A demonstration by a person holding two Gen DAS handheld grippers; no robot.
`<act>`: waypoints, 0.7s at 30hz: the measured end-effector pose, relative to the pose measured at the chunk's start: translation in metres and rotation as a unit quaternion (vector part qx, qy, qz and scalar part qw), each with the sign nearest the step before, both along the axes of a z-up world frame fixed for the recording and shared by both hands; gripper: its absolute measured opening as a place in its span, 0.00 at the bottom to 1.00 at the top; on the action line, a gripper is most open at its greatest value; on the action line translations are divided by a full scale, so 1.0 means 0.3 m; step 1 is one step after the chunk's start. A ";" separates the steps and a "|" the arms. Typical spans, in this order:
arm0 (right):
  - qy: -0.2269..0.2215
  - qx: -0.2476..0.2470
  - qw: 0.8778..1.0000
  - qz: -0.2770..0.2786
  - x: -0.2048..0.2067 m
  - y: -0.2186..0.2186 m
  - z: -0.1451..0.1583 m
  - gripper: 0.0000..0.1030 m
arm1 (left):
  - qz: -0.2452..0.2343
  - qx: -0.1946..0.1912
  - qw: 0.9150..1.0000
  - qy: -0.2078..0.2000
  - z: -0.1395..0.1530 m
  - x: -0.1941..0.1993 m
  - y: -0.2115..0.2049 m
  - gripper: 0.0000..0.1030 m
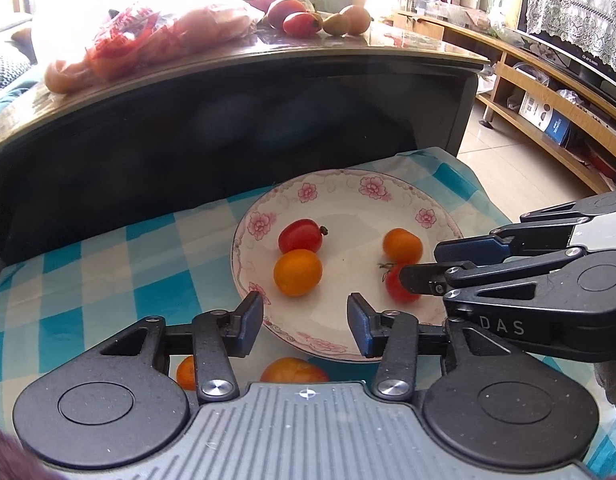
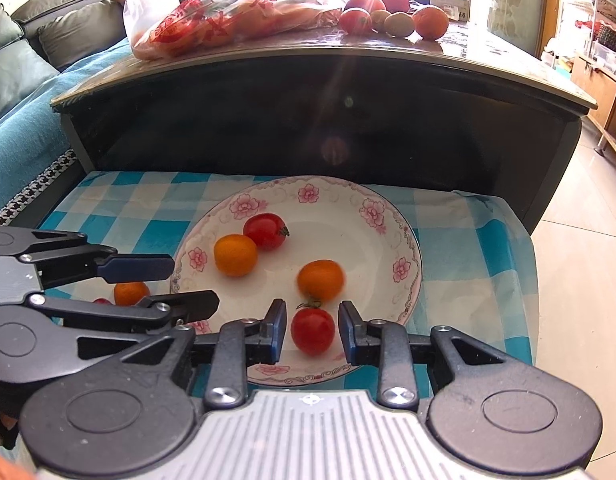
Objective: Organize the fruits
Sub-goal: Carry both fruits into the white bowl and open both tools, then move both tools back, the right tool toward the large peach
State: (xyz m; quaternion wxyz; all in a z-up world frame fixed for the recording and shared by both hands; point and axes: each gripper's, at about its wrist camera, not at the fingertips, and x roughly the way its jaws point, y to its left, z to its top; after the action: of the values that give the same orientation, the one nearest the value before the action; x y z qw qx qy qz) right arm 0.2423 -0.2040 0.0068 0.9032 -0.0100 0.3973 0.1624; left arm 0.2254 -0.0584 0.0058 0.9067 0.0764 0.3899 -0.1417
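Item 1. Left claw point(image 1: 306, 322): spread, nothing between its blue pads, hanging over the 6 o'clock rim of the plate.

Item 2. Right claw point(image 2: 312, 332): spread, a red tomato point(image 2: 312, 330) lying between its pads with a gap showing on each side; the tomato sits on the plate near the 6 o'clock rim, stem toward 12 o'clock.

Item 3. Loose fruit on the checked cloth point(image 2: 467, 248), off the plate, seen below the left claw in the left wrist view: a small orange fruit point(image 1: 186, 372) at 7 o'clock and a larger orange one point(image 1: 294, 369) at 6 o'clock, both partly hidden by the claw body.

Item 4. Plate point(image 2: 411, 240): white, pink flowers round the rim, resting on the blue-and-white checked cloth. Contents besides the red tomato: an orange fruit point(image 2: 320, 280) just beyond it near the centre, another orange fruit point(image 2: 235, 255) toward 9 o'clock, and a second red tomato point(image 2: 266, 231) touching that one on its 1 o'clock side.

Item 5. Dark table point(image 2: 347, 128): rises behind the cloth at 12 o'clock. On its top: a plastic bag point(image 2: 228, 12) with red print holding orange-coloured produce at 11 o'clock, and a cluster of loose fruit point(image 2: 391, 18), red, yellowish and orange, at 1 o'clock.

Item 6. Sofa point(image 2: 24, 80): grey cushions and a blue cover, at 10 o'clock.
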 end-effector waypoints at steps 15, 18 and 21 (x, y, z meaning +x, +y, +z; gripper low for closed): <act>-0.014 0.009 1.000 -0.006 -0.024 0.002 0.032 0.35 | 0.004 0.001 1.000 -0.008 0.029 -0.035 0.031 0.56; -0.017 0.011 1.000 -0.007 -0.033 0.005 0.044 0.35 | 0.006 0.001 1.000 -0.009 0.036 -0.046 0.046 0.57; -0.020 0.014 1.000 -0.006 -0.045 0.008 0.055 0.35 | 0.010 0.003 1.000 -0.011 0.044 -0.062 0.063 0.57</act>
State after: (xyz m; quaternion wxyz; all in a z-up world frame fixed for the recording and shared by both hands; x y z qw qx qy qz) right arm 0.2287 -0.2014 0.0234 0.9118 0.0022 0.3772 0.1625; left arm 0.2068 -0.0394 0.0191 0.9119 0.0766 0.3813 -0.1312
